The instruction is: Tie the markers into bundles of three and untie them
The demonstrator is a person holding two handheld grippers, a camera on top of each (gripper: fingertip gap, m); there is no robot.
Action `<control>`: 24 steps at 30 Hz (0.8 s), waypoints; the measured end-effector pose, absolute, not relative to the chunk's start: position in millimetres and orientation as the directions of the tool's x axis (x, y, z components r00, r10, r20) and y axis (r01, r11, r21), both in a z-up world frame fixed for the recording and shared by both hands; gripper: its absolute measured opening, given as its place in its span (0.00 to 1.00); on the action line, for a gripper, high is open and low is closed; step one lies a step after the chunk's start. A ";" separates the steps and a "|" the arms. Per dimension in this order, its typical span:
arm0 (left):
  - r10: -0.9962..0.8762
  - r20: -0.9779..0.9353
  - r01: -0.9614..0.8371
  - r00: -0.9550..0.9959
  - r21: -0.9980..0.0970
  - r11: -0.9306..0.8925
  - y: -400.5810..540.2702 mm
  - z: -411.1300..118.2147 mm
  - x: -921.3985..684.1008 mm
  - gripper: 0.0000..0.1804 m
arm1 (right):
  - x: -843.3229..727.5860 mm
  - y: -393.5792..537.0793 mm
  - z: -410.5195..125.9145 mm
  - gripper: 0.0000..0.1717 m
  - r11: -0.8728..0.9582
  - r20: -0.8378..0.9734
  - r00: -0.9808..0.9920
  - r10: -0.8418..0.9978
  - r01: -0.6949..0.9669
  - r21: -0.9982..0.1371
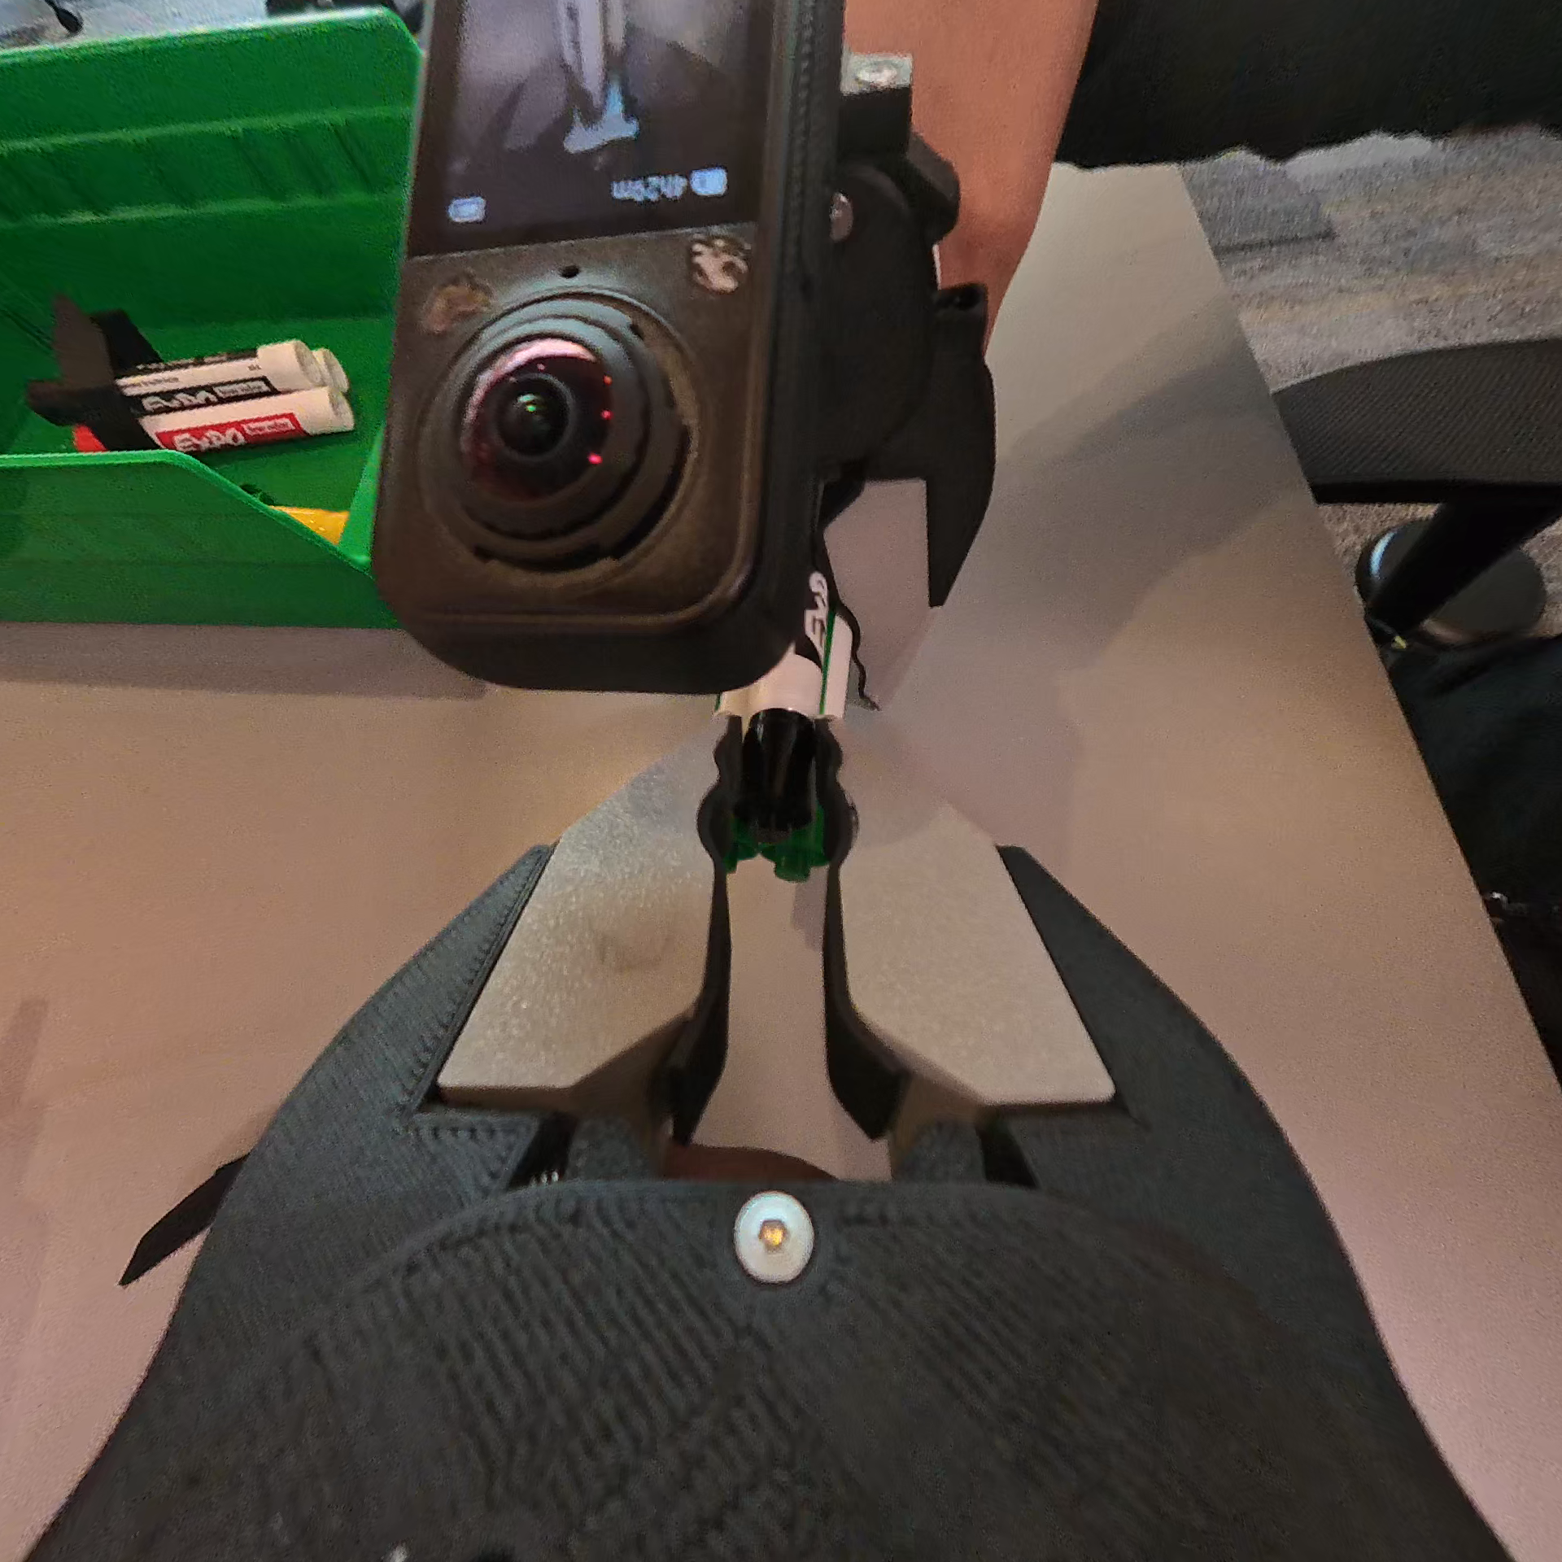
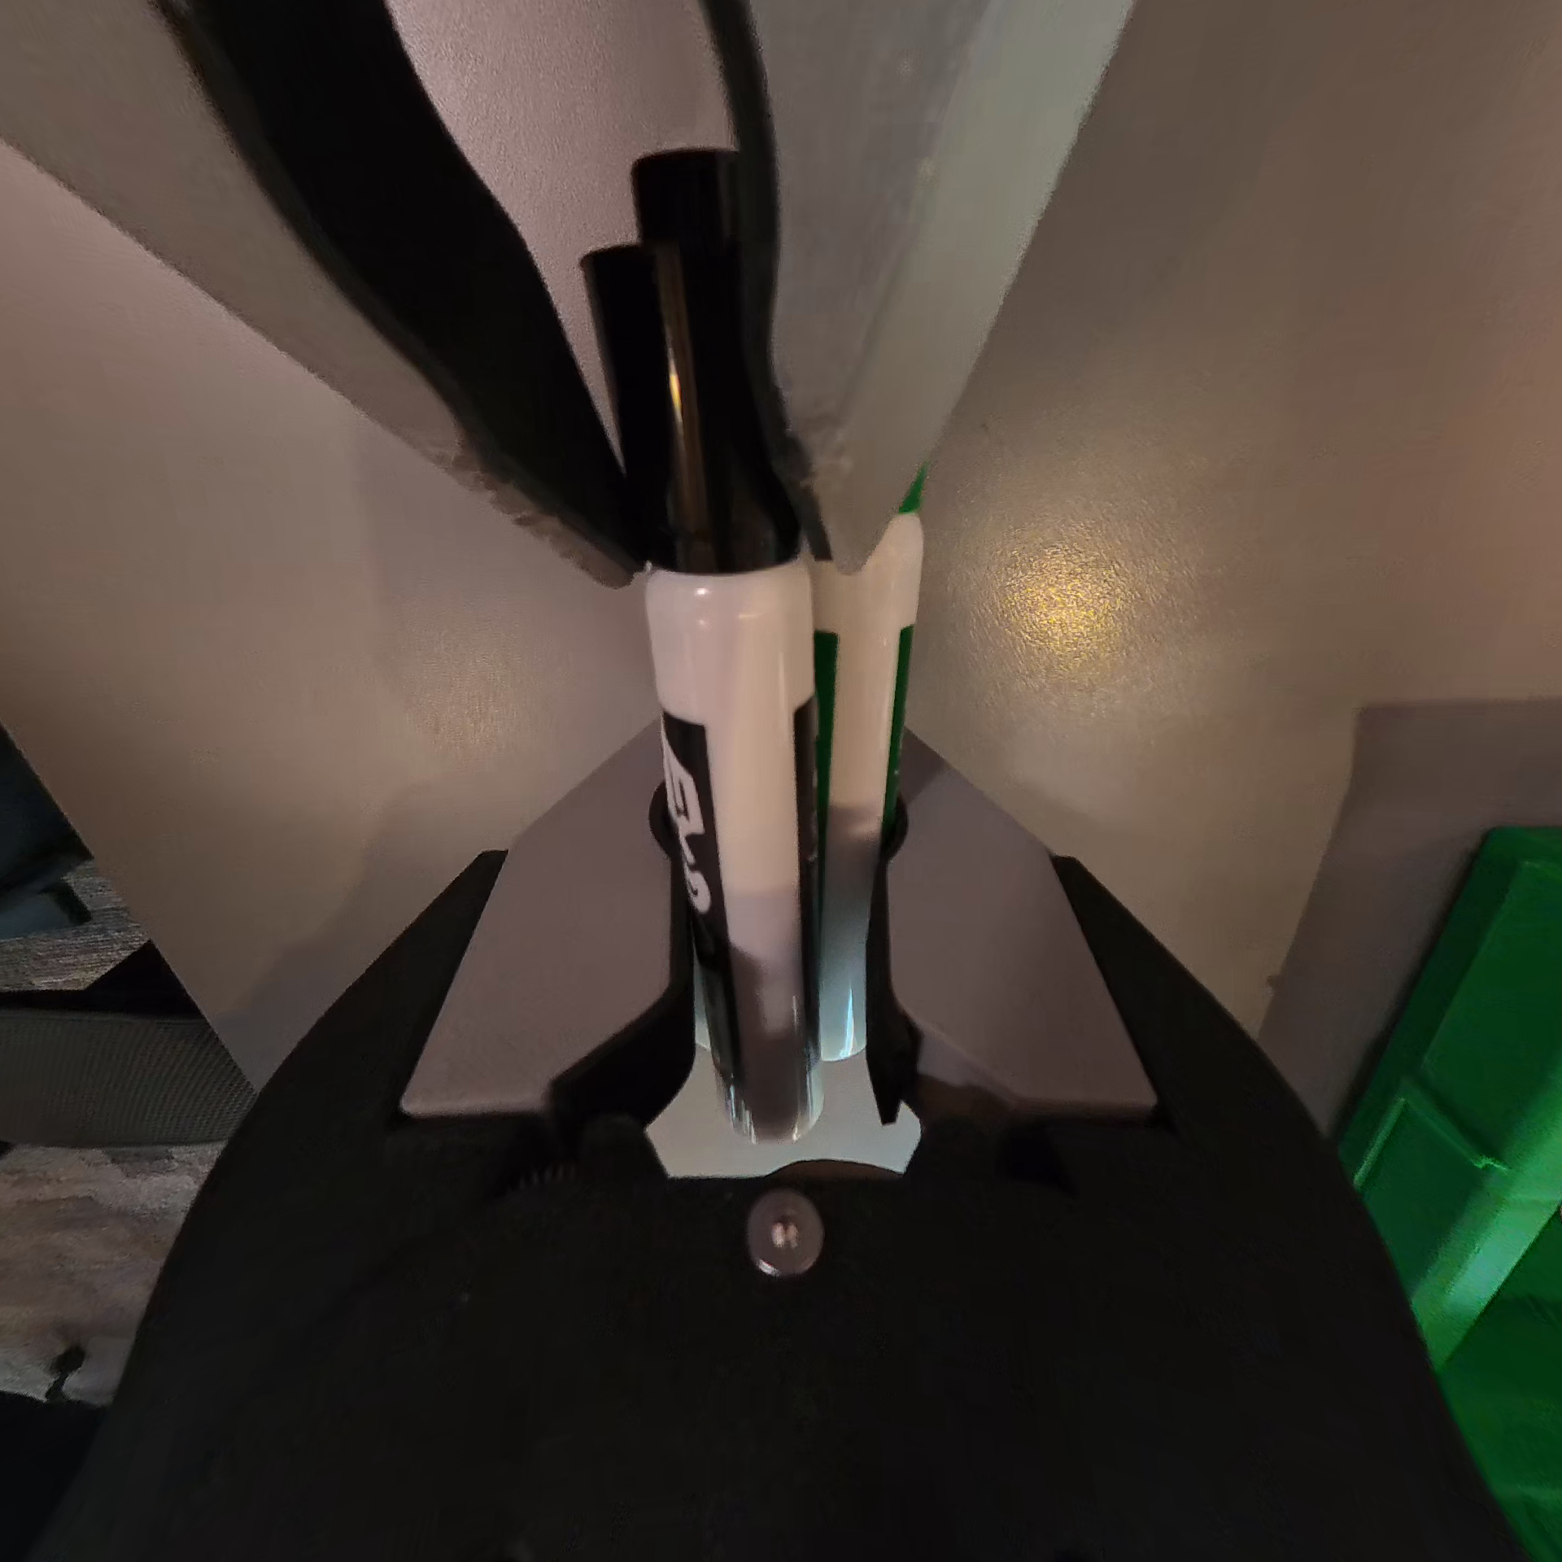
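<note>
We hold both claws level above the surface (image 1: pixel 253 845), facing each other. Right claw (image 2: pixel 778 832) pinches the markers (image 2: pixel 744 761) (barrels); left claw (image 1: pixel 776 811) pinches their caps (image 1: pixel 773 786).

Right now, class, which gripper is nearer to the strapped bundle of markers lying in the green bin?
Left. The left gripper works over the table with the strapped bundle ahead to its left in the green bin. The right gripper sees only a bin corner, no bundle.
</note>
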State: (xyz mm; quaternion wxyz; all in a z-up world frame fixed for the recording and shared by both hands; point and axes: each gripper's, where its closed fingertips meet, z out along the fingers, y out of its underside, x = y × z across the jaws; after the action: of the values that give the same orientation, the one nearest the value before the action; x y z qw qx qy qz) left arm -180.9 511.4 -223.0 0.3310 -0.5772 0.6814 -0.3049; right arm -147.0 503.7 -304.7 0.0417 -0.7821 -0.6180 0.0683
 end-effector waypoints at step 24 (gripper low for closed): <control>-0.993 -0.049 -0.690 -0.106 -0.716 0.109 527.7 -256.7 -204.5 0.17 | -152.5 507.7 -304.8 0.09 -0.276 -0.061 0.269 0.961 0.932 -0.233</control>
State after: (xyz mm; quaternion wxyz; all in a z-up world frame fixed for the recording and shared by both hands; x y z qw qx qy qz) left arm -204.5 527.7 -256.7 0.2767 -0.6085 0.6915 -0.2739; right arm -152.5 507.7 -304.8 0.0754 -0.7931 -0.5968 0.0953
